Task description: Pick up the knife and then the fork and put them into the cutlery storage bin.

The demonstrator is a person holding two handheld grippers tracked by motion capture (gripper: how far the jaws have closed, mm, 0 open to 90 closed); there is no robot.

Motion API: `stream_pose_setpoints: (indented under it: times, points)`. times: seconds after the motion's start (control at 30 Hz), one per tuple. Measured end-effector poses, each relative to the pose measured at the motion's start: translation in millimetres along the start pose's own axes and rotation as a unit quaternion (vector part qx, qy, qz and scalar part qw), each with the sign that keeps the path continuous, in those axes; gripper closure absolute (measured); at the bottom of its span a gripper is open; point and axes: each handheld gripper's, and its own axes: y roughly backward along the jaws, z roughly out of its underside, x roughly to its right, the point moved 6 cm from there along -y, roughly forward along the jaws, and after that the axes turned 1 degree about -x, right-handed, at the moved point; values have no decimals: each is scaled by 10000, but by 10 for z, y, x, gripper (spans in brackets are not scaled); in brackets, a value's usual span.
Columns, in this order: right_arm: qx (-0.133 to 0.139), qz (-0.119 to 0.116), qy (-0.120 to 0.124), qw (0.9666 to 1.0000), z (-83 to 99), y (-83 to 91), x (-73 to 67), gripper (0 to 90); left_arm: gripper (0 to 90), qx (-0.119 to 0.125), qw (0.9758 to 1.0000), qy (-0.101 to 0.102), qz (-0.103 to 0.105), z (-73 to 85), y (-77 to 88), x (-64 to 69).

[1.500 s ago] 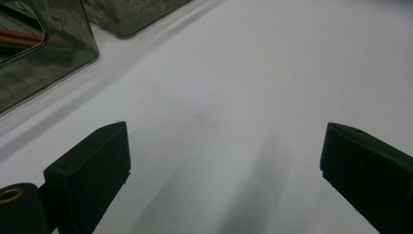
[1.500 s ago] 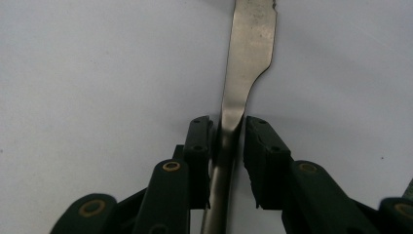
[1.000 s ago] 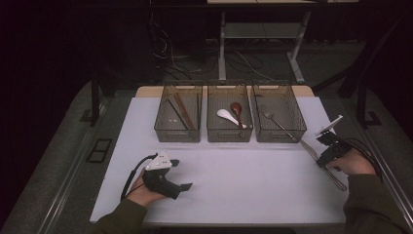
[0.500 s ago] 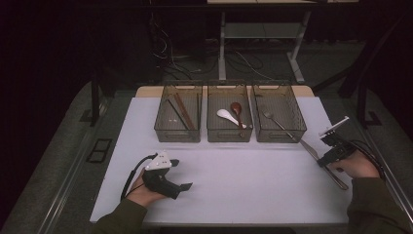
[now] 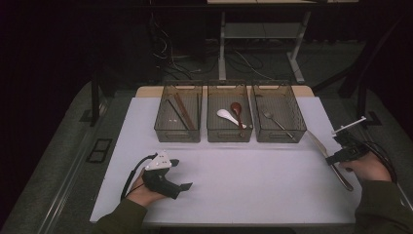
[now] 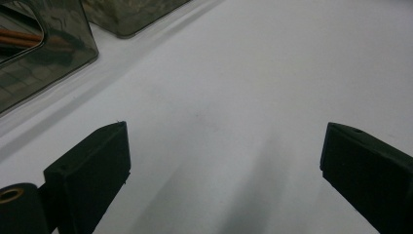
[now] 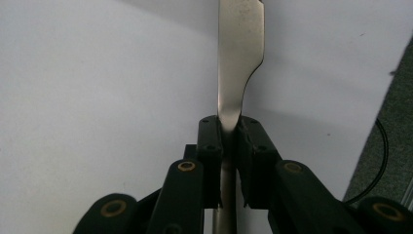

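Fingers (image 7: 210,141) of the right gripper (image 7: 229,127) clamp a table knife (image 7: 238,53) above the worktop's (image 5: 243,185) right edge, not yet binned beside the fork (image 5: 275,122), while the left gripper (image 5: 168,175) rests spread apart.

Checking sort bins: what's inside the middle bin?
The middle bin holds a white spoon and a dark reddish-brown spoon, lying close together. The tinted front wall hides the floor nearest it.

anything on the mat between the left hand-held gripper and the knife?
Nothing. In the high view, the white mat is bare from the left hand-held gripper across to the knife, which the right hand-held gripper clamps.
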Motion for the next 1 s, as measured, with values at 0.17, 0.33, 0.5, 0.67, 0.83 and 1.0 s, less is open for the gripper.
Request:
stream_pose_setpoints:
  times: [0.17, 0.33, 0.5, 0.67, 0.83, 1.0]
  points:
    - [495, -163, -167, 9985, -45, 93, 18, 800, 34, -4, 10000, -5, 8, 1, -2, -1]
    - [961, -222, -121, 9951, -103, 175, 3, 800, 34, 10, 10000, 2, -3, -1, 7, -2]
    - [1527, -508, 11, 9870, -158, 257, -35, 800, 34, 10, 10000, 1, 4, 0, 4, -1]
    - [1977, -721, 155, 9775, -222, 303, -89, 800, 34, 12, 10000, 8, 2, 0, 6, -3]
    - [2396, -773, 264, 9674, -291, 347, -179, 800, 34, 15, 10000, 18, 2, 0, 8, 0]
    - [2807, -843, 426, 9551, -364, 430, -275, 800, 34, 5, 10000, 7, 7, 1, 5, -3]
